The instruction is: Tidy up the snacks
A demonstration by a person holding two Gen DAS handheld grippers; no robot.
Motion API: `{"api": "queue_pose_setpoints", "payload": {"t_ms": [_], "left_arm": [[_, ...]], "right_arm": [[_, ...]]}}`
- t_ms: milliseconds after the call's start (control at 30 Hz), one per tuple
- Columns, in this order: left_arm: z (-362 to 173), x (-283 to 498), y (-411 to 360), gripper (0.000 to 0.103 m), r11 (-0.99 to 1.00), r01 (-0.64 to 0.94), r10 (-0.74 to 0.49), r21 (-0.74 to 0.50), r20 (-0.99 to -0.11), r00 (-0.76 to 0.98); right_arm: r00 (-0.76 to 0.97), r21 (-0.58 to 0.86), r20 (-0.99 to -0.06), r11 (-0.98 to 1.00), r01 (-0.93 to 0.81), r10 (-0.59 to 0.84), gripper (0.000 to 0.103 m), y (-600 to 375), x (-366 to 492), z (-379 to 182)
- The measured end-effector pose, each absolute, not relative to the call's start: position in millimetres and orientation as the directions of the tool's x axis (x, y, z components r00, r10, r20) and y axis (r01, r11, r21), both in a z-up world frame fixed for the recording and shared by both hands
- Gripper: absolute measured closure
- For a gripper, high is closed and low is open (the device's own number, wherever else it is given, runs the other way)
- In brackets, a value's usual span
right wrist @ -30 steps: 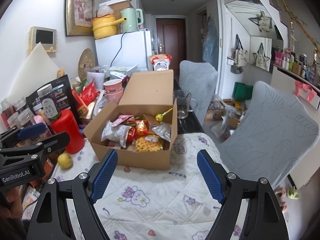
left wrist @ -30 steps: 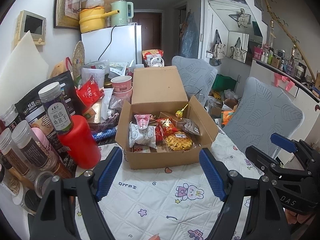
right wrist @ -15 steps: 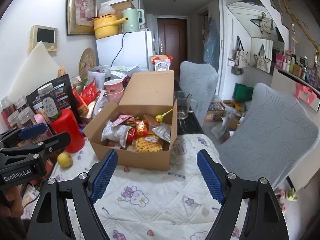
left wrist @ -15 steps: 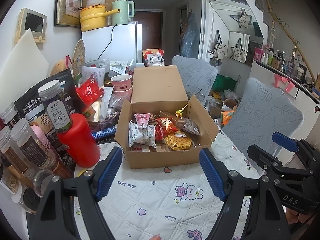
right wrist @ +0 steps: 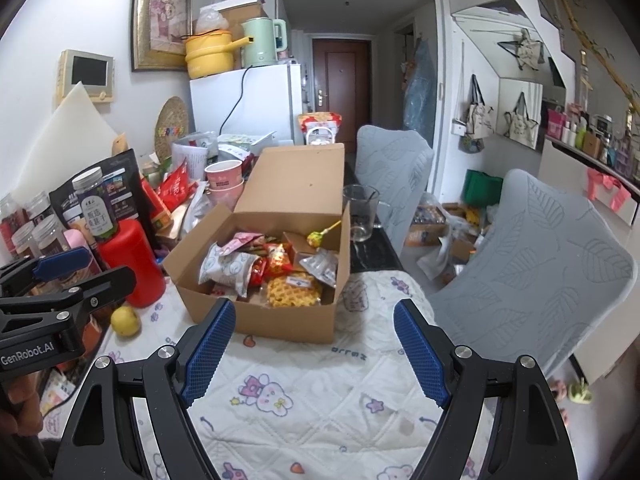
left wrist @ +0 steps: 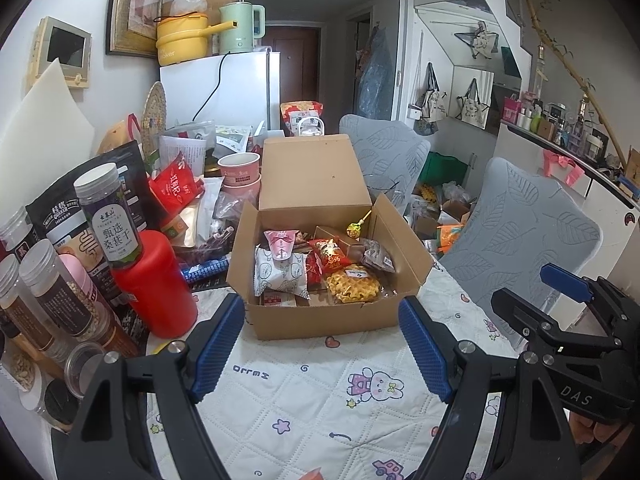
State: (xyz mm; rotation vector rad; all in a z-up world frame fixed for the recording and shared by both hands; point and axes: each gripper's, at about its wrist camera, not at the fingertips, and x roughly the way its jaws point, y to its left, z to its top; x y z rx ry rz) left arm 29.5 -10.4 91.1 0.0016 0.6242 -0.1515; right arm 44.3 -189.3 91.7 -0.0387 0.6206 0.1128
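Cardboard box open, snack packets inside. My left gripper and right gripper hover before box, jaws spread, empty. Stage unclear: packing finishing or unpacking starting; no move settled.

Left gripper wide open, blue pads at 7 and 5 o'clock of its view, nothing between them, aimed forward and a bit down. Right gripper also wide open, empty, same forward pose. Each shows in the other's view: right one at 4 o'clock, left one at 8 o'clock. Fingers of a hand just visible under the right gripper body.
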Motion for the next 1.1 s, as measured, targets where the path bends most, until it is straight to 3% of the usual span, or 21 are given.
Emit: {"api": "queue_pose_setpoints", "payload": {"t_ms": [1100], "left_arm": [[80.9, 32.4, -15.2, 0.024, 0.978, 0.207, -0.179, -0.023, -0.605, 0.776]], "right_arm": [[0.796, 0.001, -0.602, 0.997, -0.077, 0.062, 0.021, -190.7, 33.4, 85.1]]}}
